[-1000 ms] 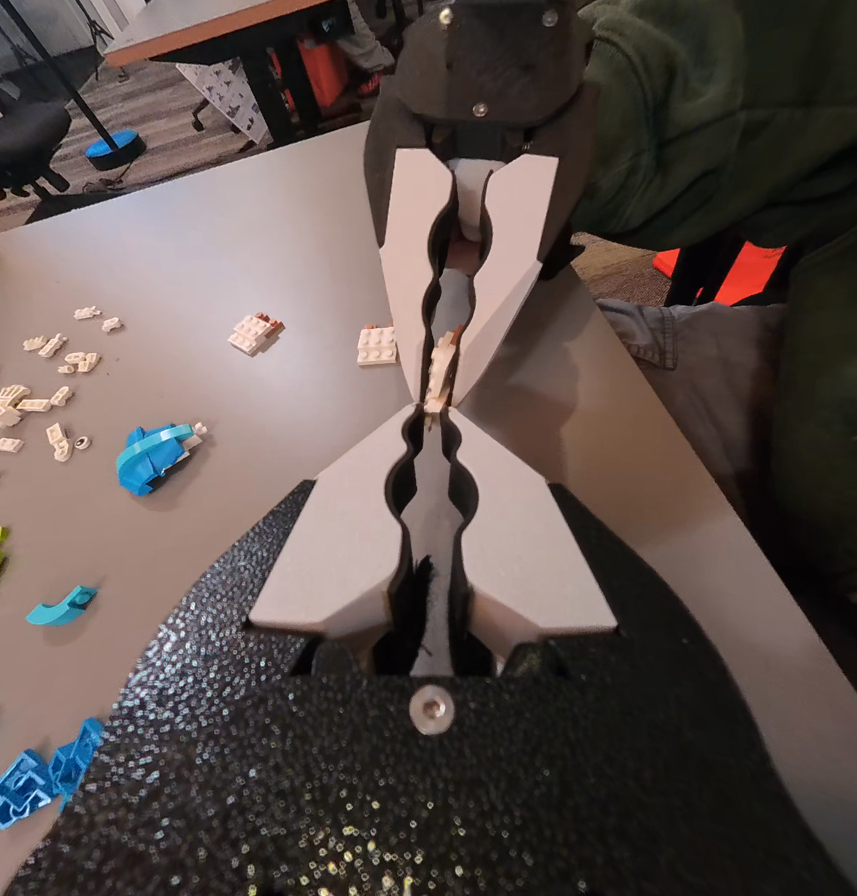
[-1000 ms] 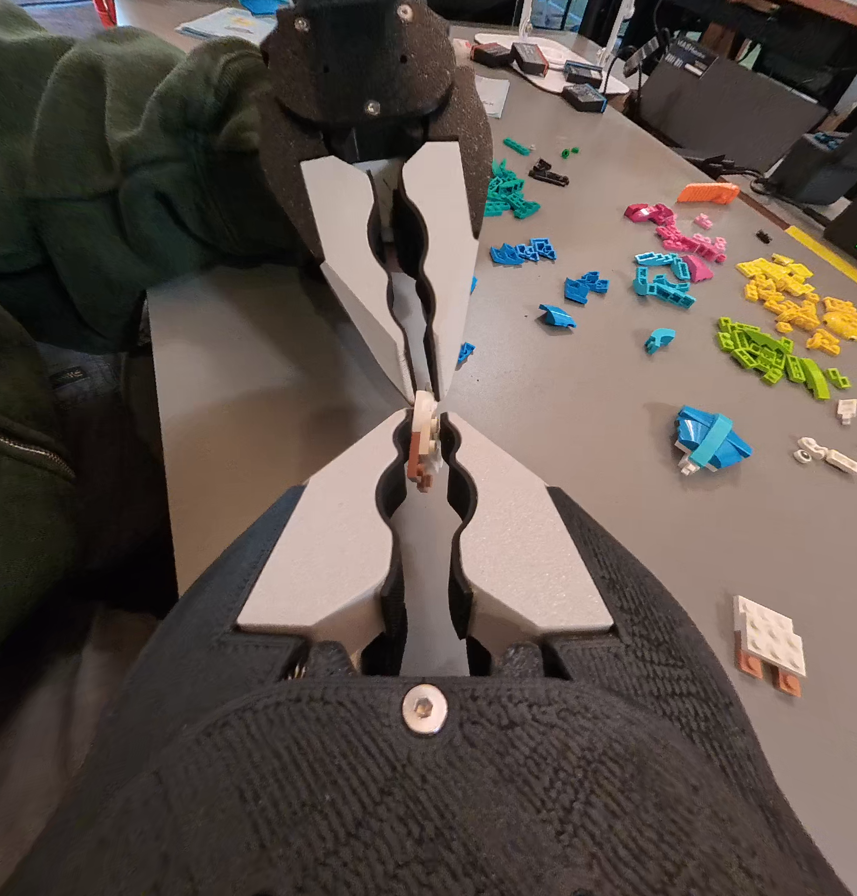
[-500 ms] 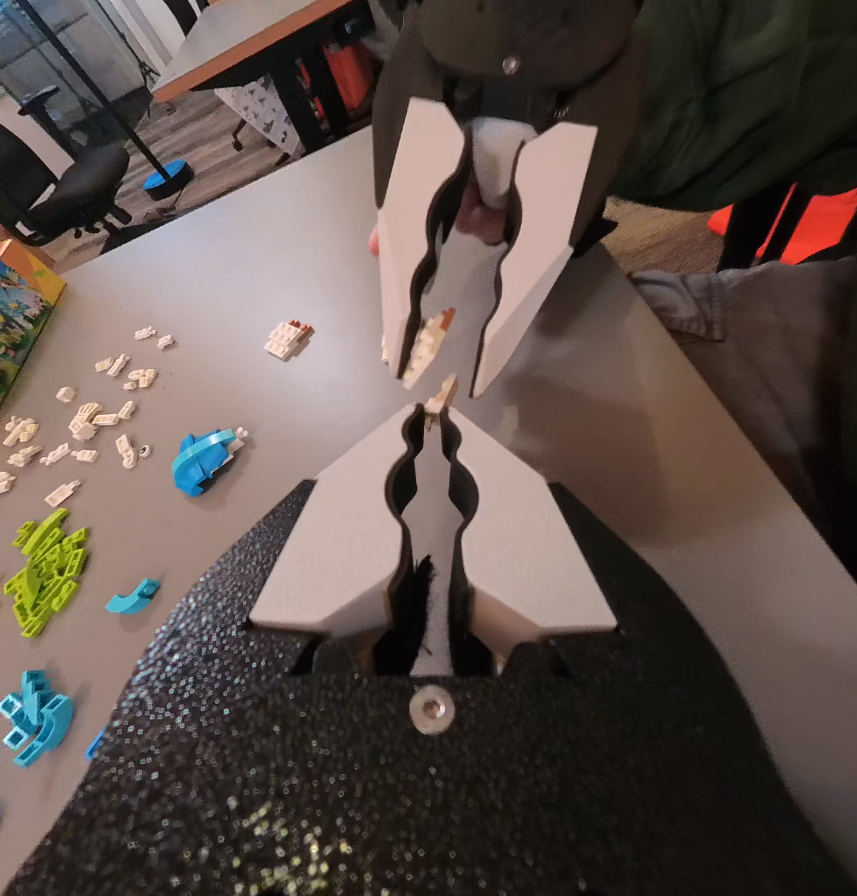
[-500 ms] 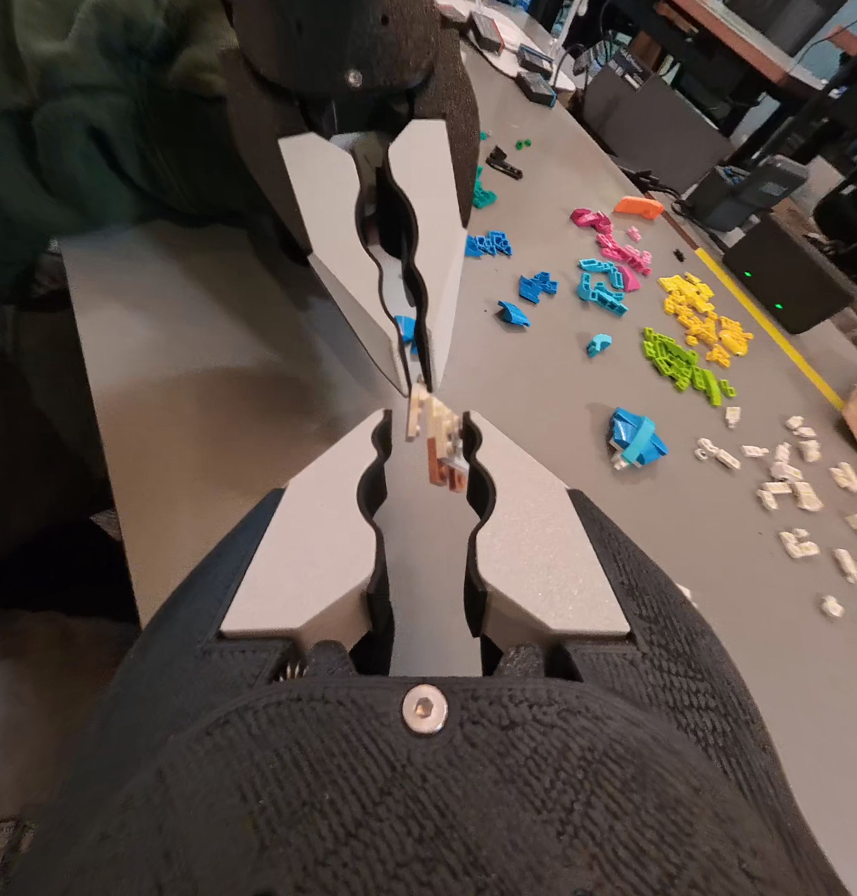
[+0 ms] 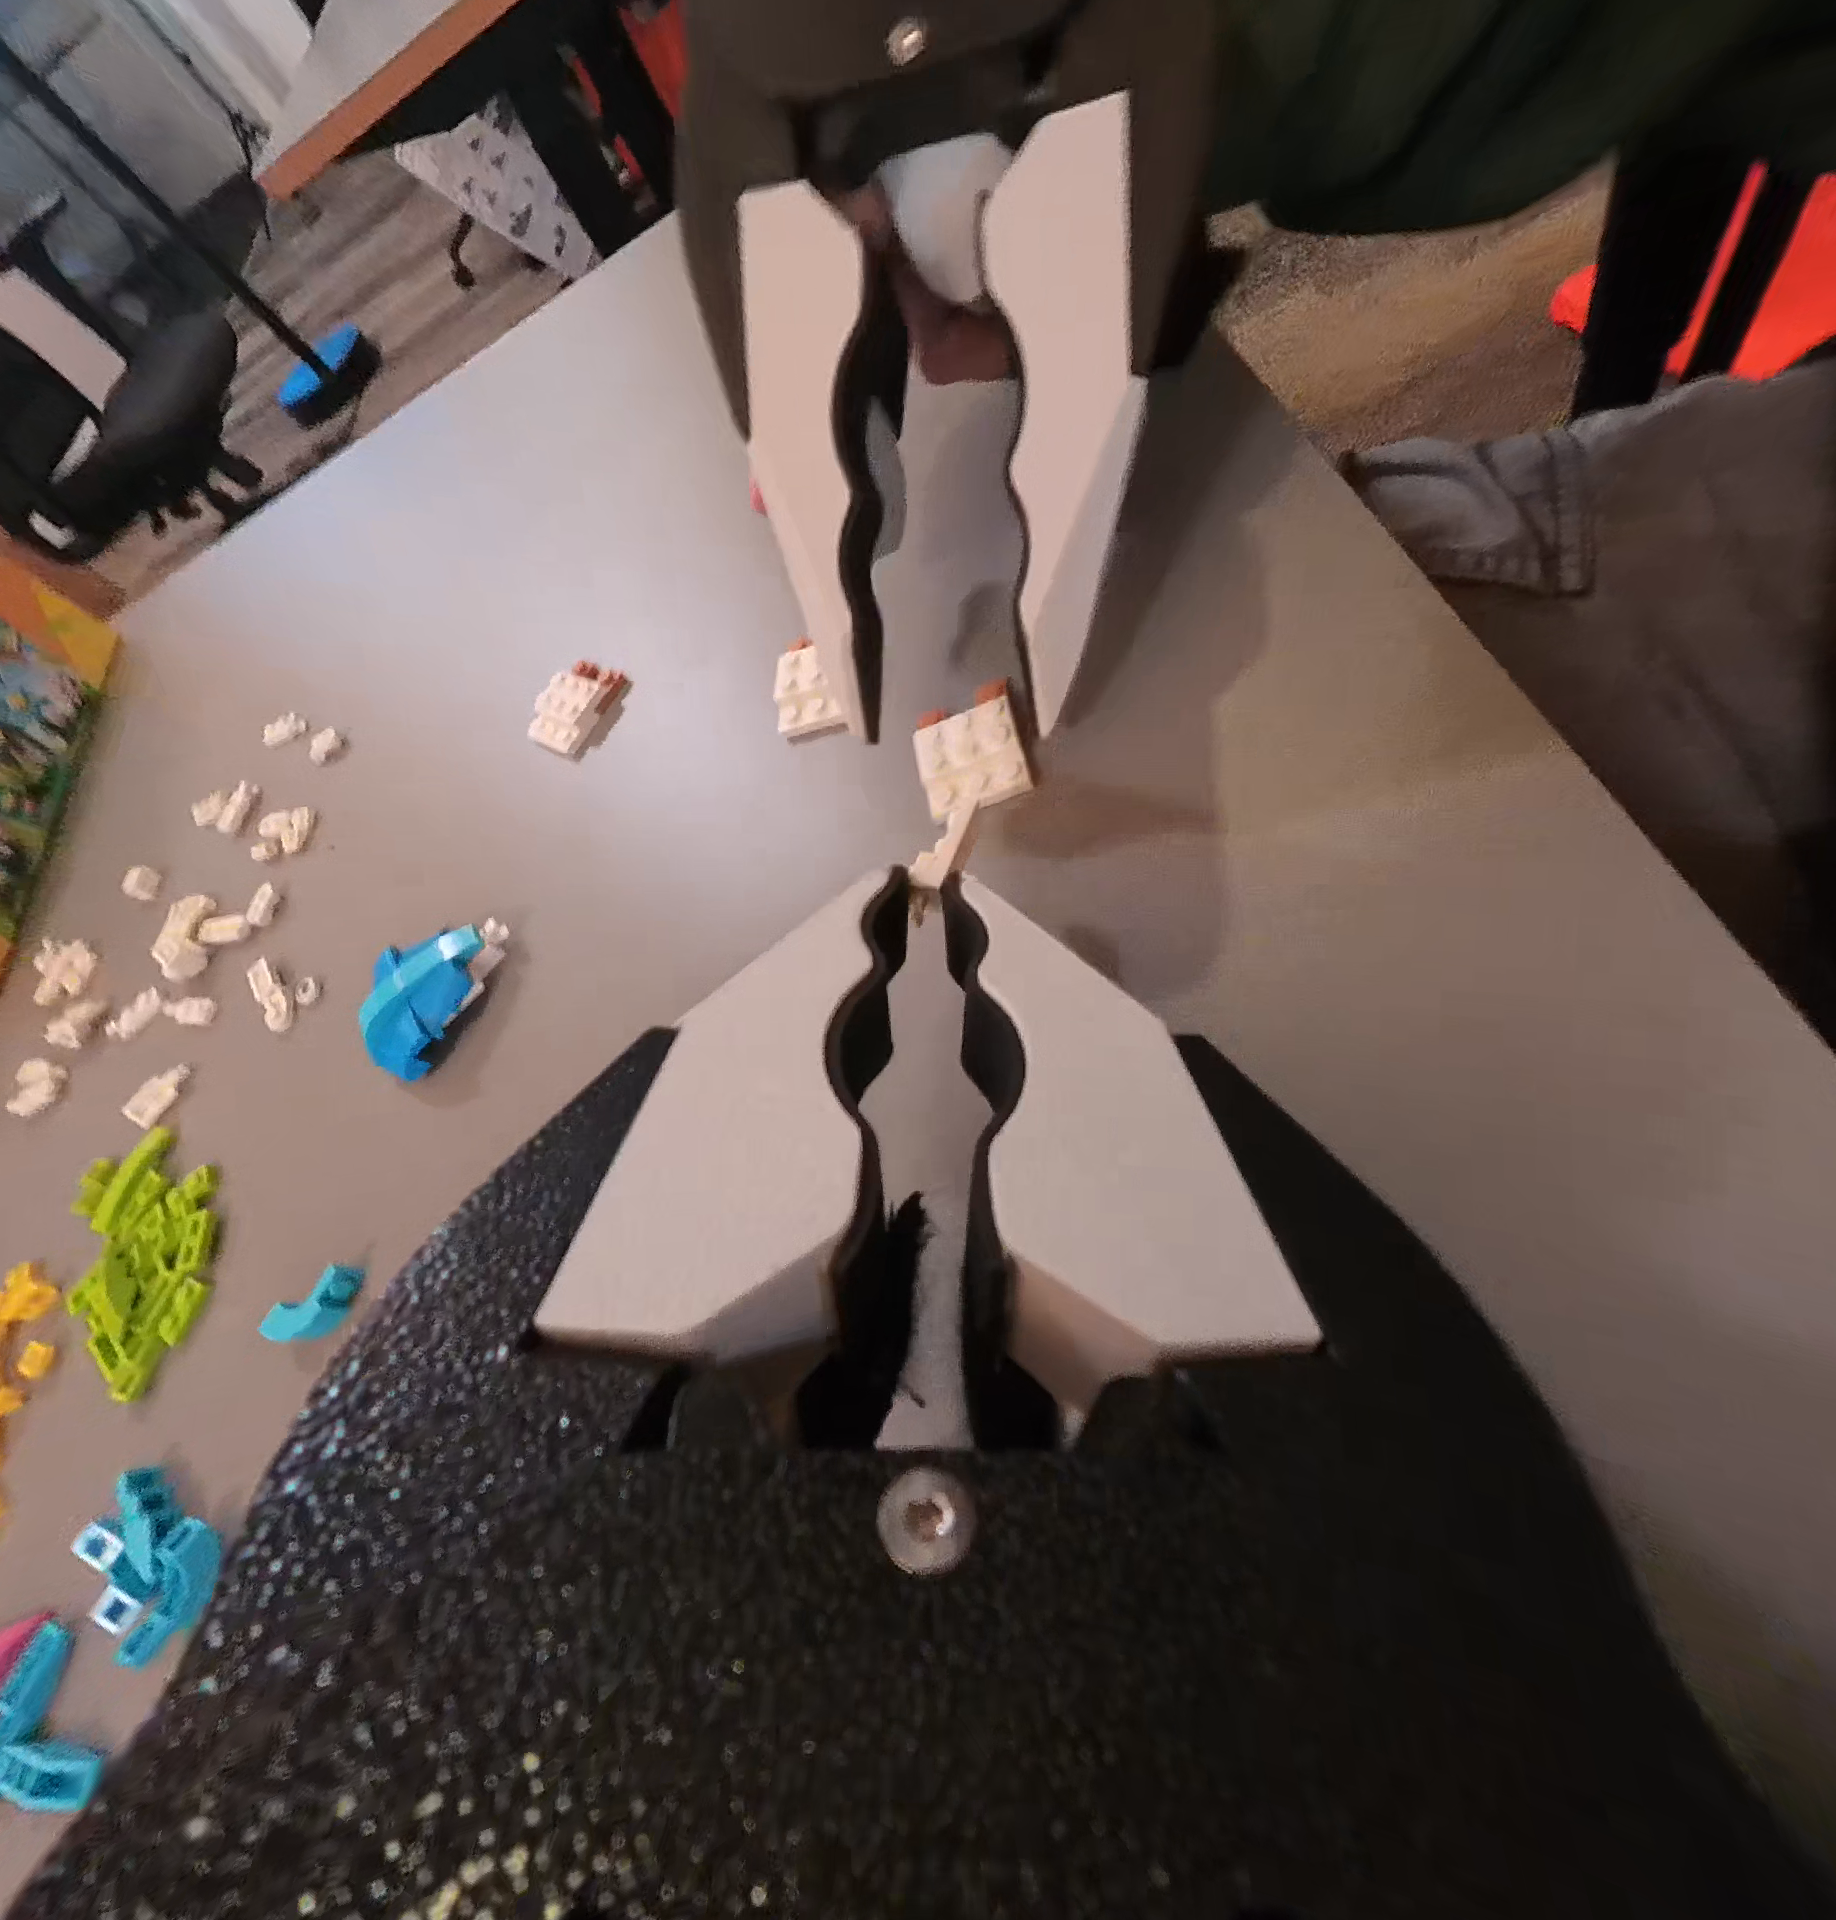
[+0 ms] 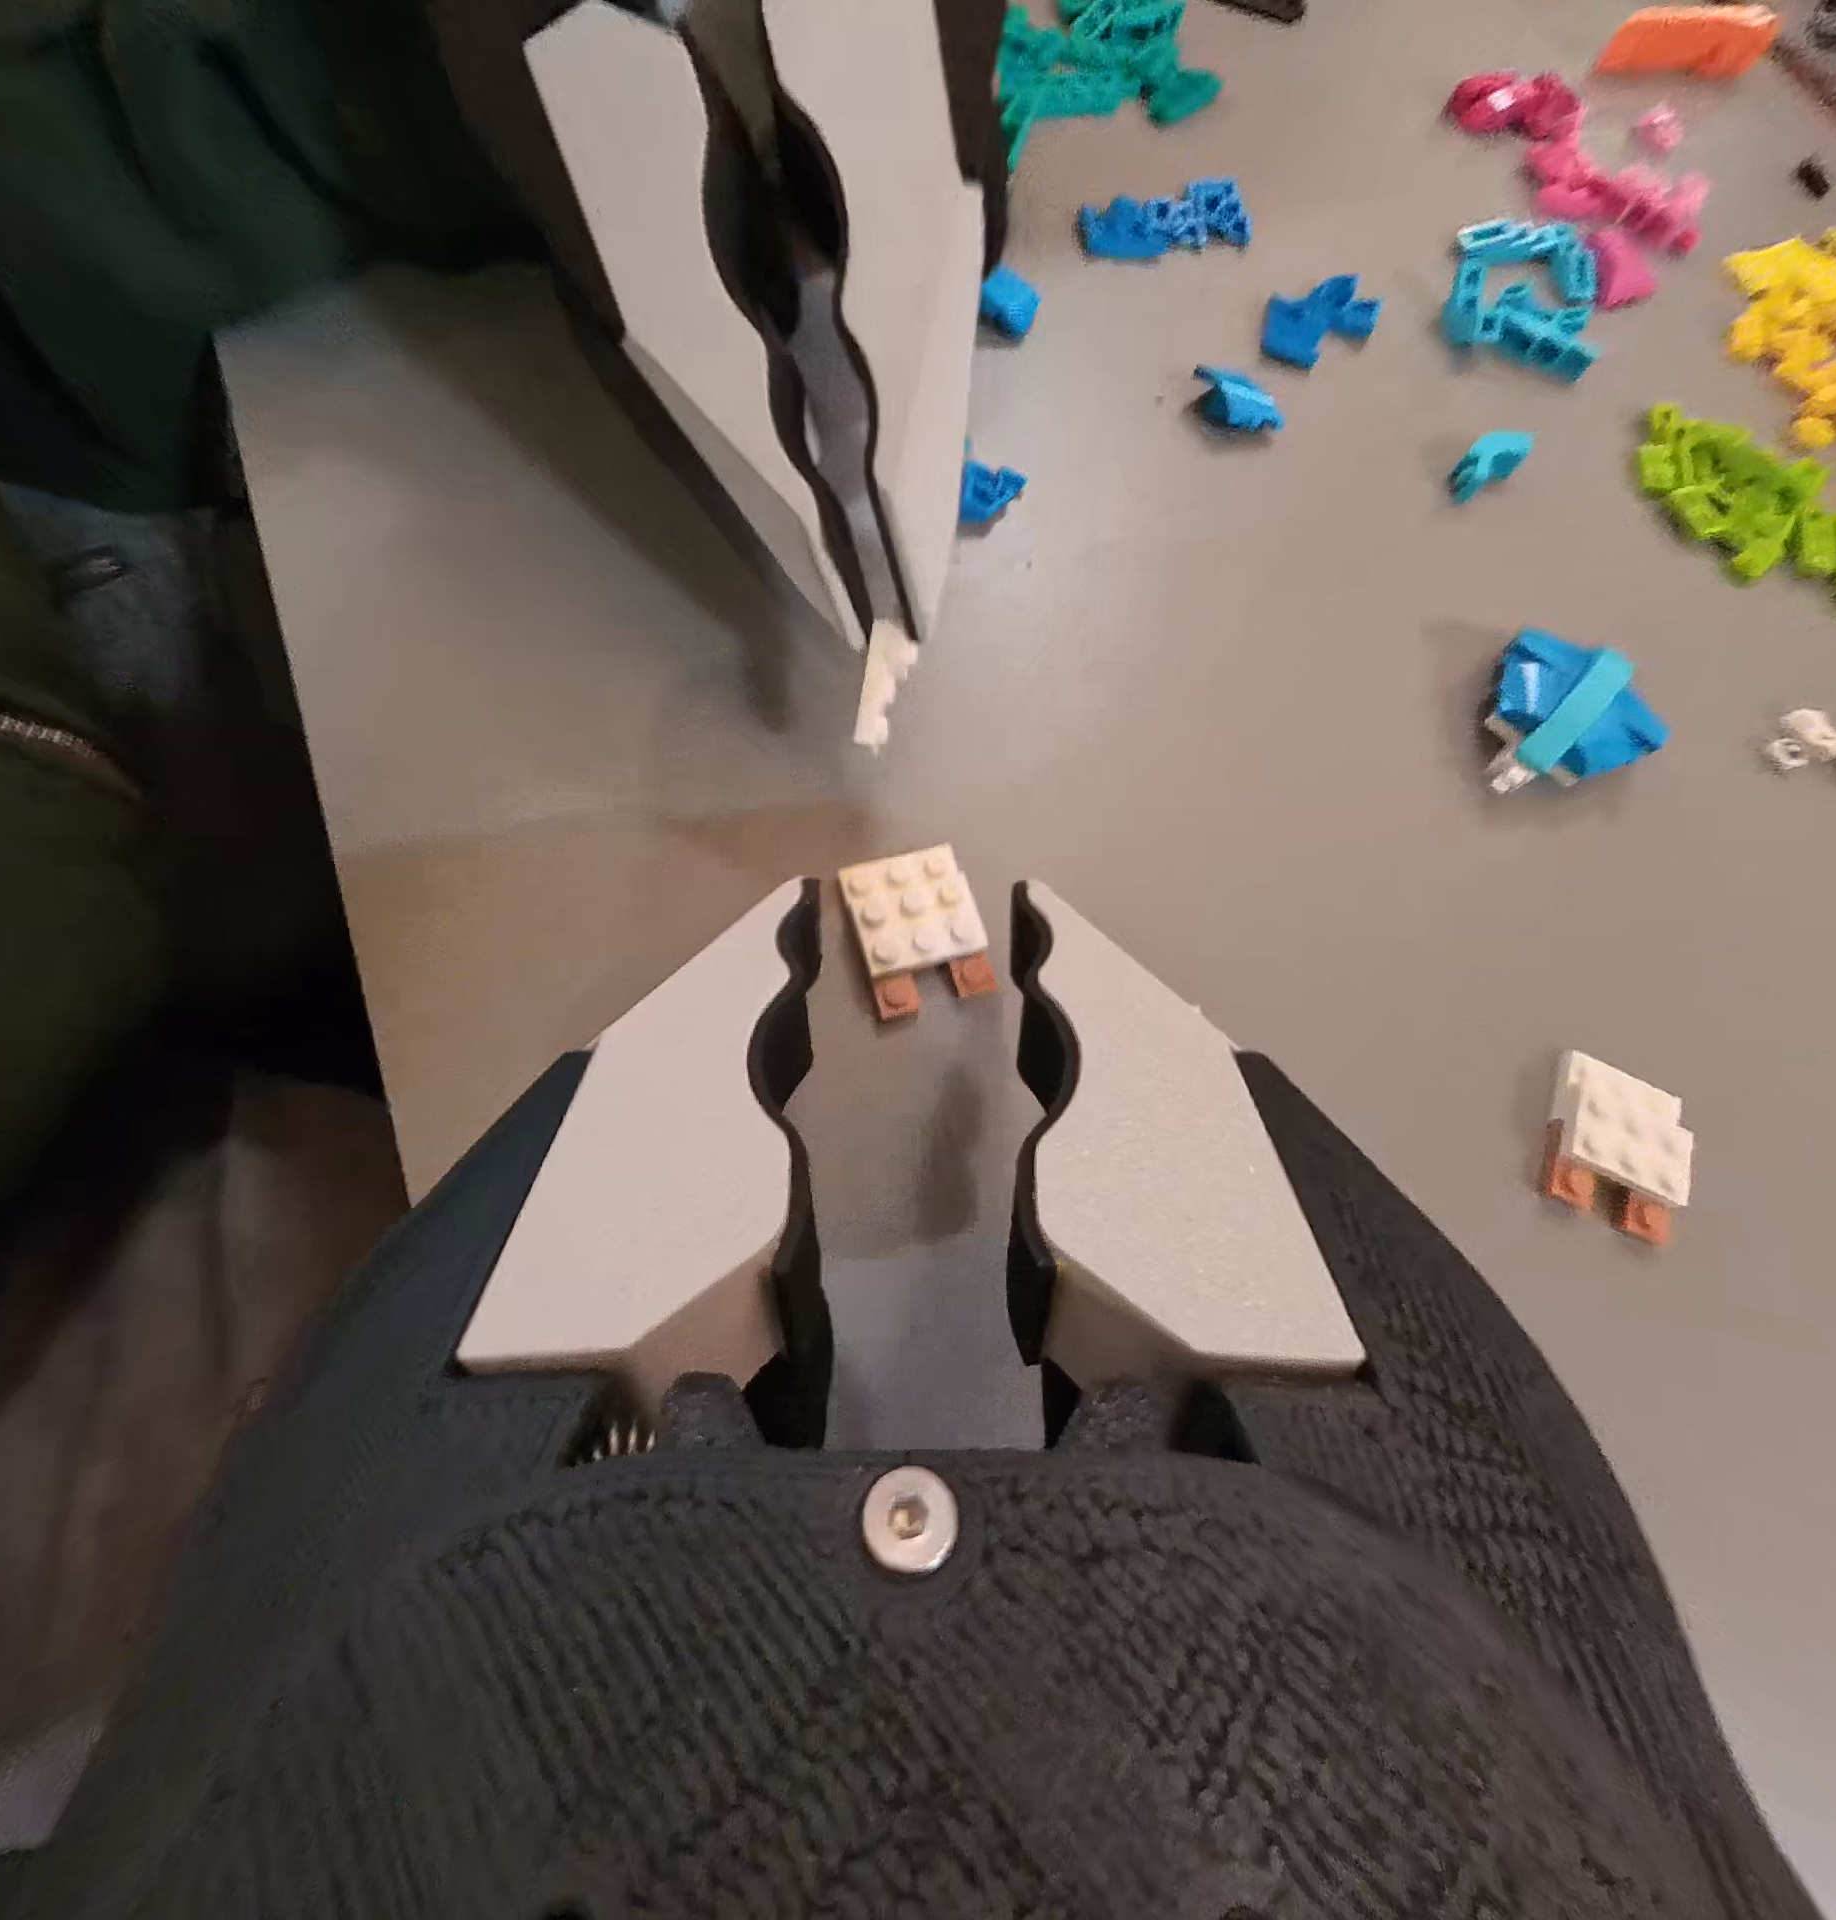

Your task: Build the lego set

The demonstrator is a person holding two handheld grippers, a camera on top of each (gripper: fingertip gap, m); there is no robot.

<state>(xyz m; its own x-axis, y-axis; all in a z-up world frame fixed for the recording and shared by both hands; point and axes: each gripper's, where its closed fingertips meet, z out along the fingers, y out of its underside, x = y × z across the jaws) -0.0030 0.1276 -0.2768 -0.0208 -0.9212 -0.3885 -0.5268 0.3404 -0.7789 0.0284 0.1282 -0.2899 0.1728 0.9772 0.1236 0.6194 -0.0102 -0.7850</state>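
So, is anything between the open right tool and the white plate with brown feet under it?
Nothing visible: the plate lies on the table between the right tool's spread fingers, untouched.

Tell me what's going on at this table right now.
A person works two handheld grippers over a grey table strewn with toy bricks. The left gripper pinches a thin white brick piece at its fingertips. The right gripper is open, with a white and brown brick assembly lying on the table between its fingers.

The right claw (image 6: 914, 904) now gapes, its white-and-brown brick plate (image 6: 914, 920) lying on the worktop (image 6: 1205, 727); both claws stand farther apart.
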